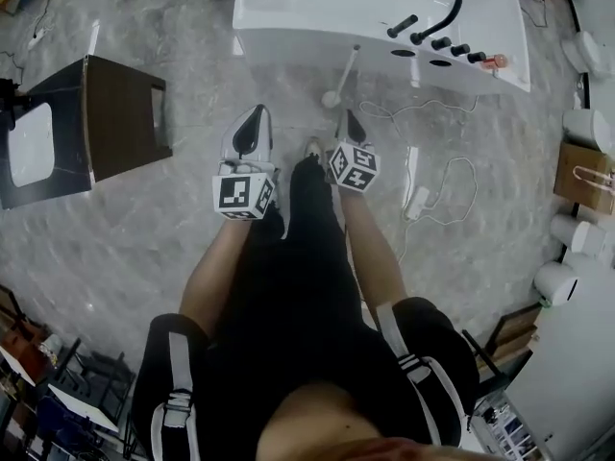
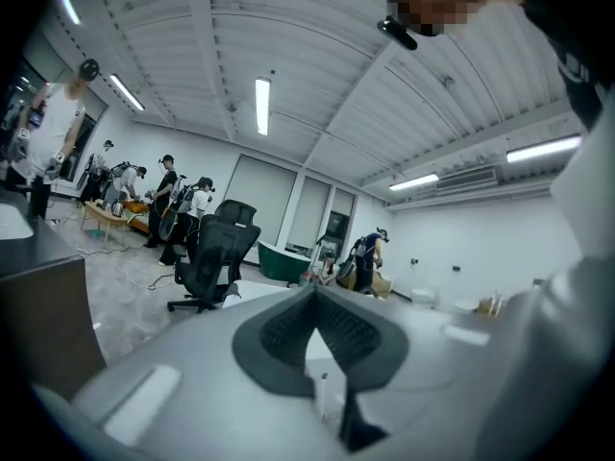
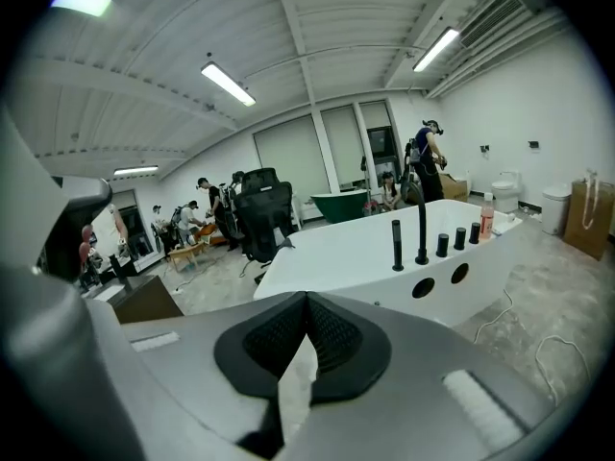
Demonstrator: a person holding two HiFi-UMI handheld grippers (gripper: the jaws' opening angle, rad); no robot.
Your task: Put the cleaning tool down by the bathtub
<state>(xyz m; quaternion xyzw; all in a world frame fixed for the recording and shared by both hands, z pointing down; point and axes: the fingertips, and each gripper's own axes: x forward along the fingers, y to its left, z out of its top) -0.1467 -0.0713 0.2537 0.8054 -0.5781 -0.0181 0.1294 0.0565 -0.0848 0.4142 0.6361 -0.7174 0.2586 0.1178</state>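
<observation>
My left tool (image 1: pixel 256 113) is clenched, its dark pads meeting at the tip with nothing between them, as the left gripper view (image 2: pixel 312 293) shows plainly; my right tool (image 1: pixel 347 121) is likewise clenched and empty, the pads pressed together in the right gripper view (image 3: pixel 306 301); both hang in front of me at about waist height, apart from everything else. The white long-handled scrubber with a round head (image 1: pixel 343 73) is out of my grip: its head rests on the grey marbled floor (image 1: pixel 144 229) and its handle leans on a slant against the side wall of the white bathtub (image 1: pixel 288 46), just below the black curved faucet (image 1: pixel 440 12); I judge the putting-down done, or all but done. What could spoil it is the lean itself; the tub wall and the floor both look smooth, so the head may skid outward and the handle clatter flat. My shoe (image 1: pixel 312 148) stands near that head, and a careless step forward would knock it away. A thin white cable (image 1: pixel 452 176) loops over the floor to my right, near my feet; turning that way without looking, I could snag it and stumble towards the tub.
</observation>
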